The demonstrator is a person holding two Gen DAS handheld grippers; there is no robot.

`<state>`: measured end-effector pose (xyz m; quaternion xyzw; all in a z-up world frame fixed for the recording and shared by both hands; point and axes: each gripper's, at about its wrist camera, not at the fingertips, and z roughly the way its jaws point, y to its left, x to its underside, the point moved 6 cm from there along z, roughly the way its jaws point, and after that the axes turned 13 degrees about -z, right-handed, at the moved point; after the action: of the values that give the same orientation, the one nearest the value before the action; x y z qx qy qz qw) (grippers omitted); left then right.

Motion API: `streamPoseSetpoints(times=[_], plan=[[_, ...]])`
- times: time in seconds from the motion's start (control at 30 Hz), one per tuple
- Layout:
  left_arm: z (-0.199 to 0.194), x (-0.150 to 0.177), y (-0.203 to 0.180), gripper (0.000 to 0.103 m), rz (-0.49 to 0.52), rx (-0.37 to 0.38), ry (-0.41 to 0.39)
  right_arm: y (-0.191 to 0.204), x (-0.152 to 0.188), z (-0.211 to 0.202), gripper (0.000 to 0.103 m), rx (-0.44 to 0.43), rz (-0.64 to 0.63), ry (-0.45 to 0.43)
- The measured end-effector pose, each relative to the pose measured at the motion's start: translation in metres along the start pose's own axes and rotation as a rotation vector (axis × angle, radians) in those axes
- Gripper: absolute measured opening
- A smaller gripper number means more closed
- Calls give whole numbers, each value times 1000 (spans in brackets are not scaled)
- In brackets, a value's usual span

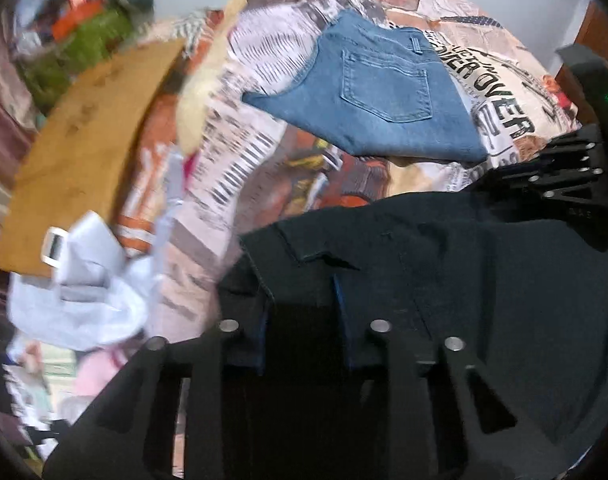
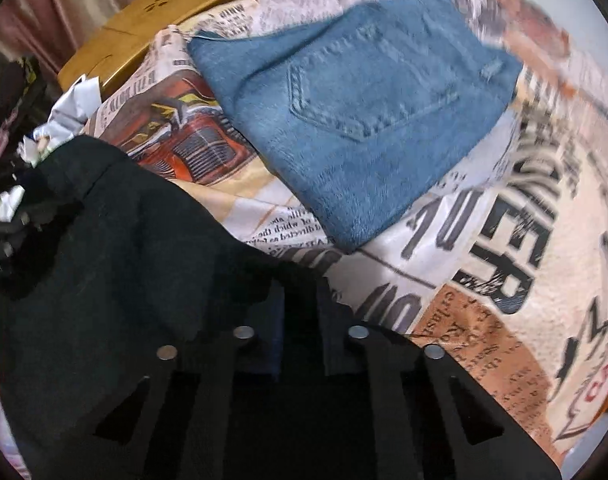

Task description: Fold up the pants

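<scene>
Left gripper (image 1: 304,312) is clenched on the dark navy pants (image 1: 484,280), fabric edge bunched btwn its fingers. Right gripper (image 2: 299,320) likewise clamps dark cloth of the same pants (image 2: 115,248), which drape from its fingers toward the left of its view. Pants hang between both grippers, just above the newspaper-print bedspread (image 2: 504,248). Left view shows the right gripper (image 1: 560,176) at the pants' far edge. Beyond the navy hem lies a folded light-blue denim jeans stack (image 1: 384,100) w/ back pocket up (image 2: 356,96), apart from the held pair; bare bedspread shows btwn them. Wooden headboard (image 1: 83,140) borders the bed; crumpled pale-blue clothing (image 1: 91,292) sits by that edge.
</scene>
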<state>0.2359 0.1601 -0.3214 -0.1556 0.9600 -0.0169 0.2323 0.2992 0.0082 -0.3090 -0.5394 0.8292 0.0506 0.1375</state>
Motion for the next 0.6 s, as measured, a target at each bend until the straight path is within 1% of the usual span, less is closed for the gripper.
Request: streamPoseSetpoints(times=[0.07, 0.1, 0.17, 0.2, 0.33, 0.4, 0.5, 0.53, 0.57, 0.6], plan=[[-6, -2, 2, 21, 4, -17, -31, 11, -2, -8, 10, 71, -57, -28], [-8, -5, 3, 20, 6, -28, -42, 15, -4, -13, 10, 103, -83, -42], [-14, -12, 6, 19, 4, -47, -73, 21, -7, -23, 9, 149, -108, -80], [-18, -16, 9, 19, 0, -52, -87, 17, -8, -28, 9, 160, -104, -96], [-24, -36, 19, 20, -20, -76, -129, -10, -18, -44, 9, 179, -7, -177], [-16, -47, 22, 20, -20, -111, -137, -19, -25, -47, 9, 182, 44, -200], [10, -55, 27, 20, -34, -144, -96, -29, -33, -42, 9, 177, 111, -205], [17, -57, 29, 25, -37, -155, -83, -32, -34, -41, 10, 172, 133, -205], [23, -58, 30, 32, -36, -168, -72, -35, -35, -40, 10, 168, 160, -204], [24, -59, 32, 36, -37, -175, -71, -34, -32, -42, 10, 171, 179, -199]])
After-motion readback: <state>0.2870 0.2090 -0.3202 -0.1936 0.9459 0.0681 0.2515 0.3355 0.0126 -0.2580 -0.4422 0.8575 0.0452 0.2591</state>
